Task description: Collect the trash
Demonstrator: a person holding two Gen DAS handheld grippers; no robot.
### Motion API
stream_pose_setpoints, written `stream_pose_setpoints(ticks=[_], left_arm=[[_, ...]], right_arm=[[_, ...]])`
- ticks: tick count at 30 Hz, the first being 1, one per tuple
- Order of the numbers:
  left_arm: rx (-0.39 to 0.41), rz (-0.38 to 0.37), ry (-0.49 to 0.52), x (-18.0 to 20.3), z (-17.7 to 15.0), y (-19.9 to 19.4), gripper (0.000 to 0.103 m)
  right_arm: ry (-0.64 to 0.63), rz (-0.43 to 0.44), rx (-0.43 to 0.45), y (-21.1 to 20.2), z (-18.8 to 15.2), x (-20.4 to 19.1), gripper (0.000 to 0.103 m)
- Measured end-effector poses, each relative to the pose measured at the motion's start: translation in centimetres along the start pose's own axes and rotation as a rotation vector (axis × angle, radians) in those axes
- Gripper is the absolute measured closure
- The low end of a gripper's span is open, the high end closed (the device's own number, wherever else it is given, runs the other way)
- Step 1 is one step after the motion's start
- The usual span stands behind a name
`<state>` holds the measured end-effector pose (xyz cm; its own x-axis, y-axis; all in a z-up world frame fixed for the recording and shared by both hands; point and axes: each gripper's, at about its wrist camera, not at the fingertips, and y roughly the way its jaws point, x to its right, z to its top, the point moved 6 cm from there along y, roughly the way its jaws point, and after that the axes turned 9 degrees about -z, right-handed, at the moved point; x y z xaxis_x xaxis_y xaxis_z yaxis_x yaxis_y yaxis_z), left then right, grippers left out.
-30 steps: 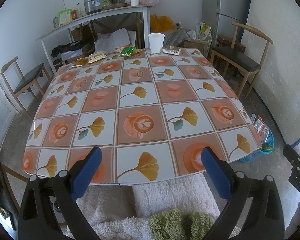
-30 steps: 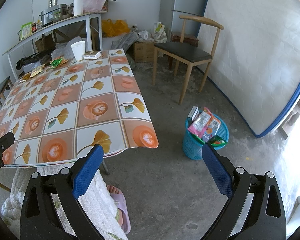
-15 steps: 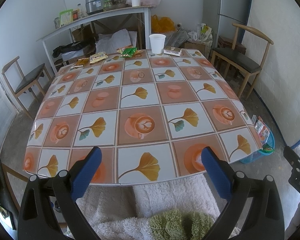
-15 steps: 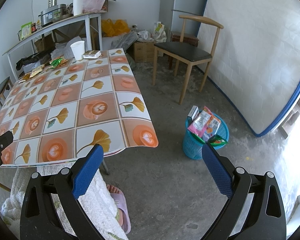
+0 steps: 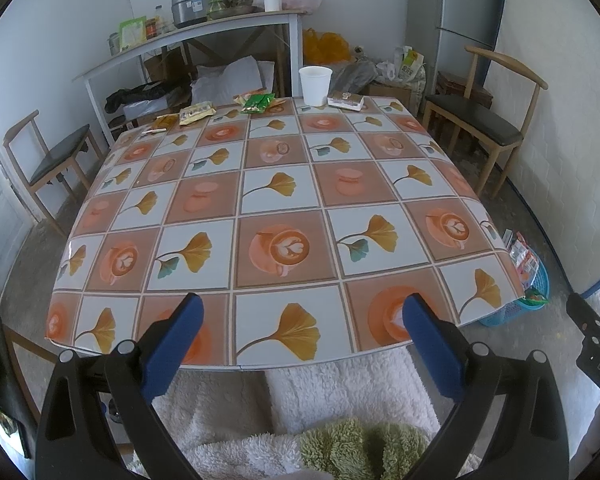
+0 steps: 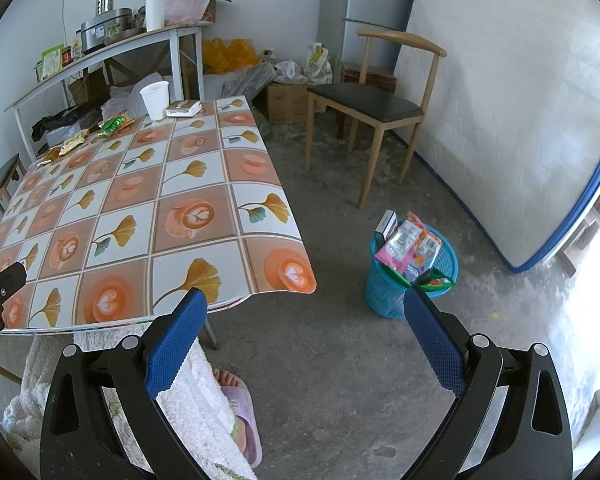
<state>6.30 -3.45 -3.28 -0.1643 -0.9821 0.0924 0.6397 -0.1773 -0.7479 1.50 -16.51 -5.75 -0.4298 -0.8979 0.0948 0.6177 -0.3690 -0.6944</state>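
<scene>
Trash lies along the far edge of the patterned table [image 5: 284, 208]: a white paper cup [image 5: 315, 85], a flat wrapped packet [image 5: 345, 100], a green wrapper [image 5: 257, 103], a yellow wrapper [image 5: 197, 114] and a small orange one [image 5: 166, 121]. My left gripper [image 5: 300, 320] is open over the near table edge, far from them. My right gripper [image 6: 302, 320] is open above the floor, right of the table. A blue trash basket [image 6: 410, 276] on the floor holds several wrappers. The cup [image 6: 155, 100] and green wrapper [image 6: 113, 125] also show in the right wrist view.
Wooden chairs stand at the right [image 5: 484, 120] and left [image 5: 48, 156] of the table. A cluttered shelf table [image 5: 204, 32] is behind it. A white mattress [image 6: 512, 120] leans on the right wall. A person's fluffy robe [image 5: 300, 412] and slippered foot [image 6: 240, 416] are below.
The left gripper has drifted slightly back and down from the table. The right view is practically unchanged.
</scene>
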Motion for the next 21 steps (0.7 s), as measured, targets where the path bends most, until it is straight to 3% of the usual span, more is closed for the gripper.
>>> stream_pose_setpoints(ticks=[21], left_arm=[[-0.021, -0.011, -0.009, -0.03, -0.23, 0.31, 0.005]], right_arm=[[0.002, 0.0, 0.0, -0.04, -0.02, -0.04, 0.009]])
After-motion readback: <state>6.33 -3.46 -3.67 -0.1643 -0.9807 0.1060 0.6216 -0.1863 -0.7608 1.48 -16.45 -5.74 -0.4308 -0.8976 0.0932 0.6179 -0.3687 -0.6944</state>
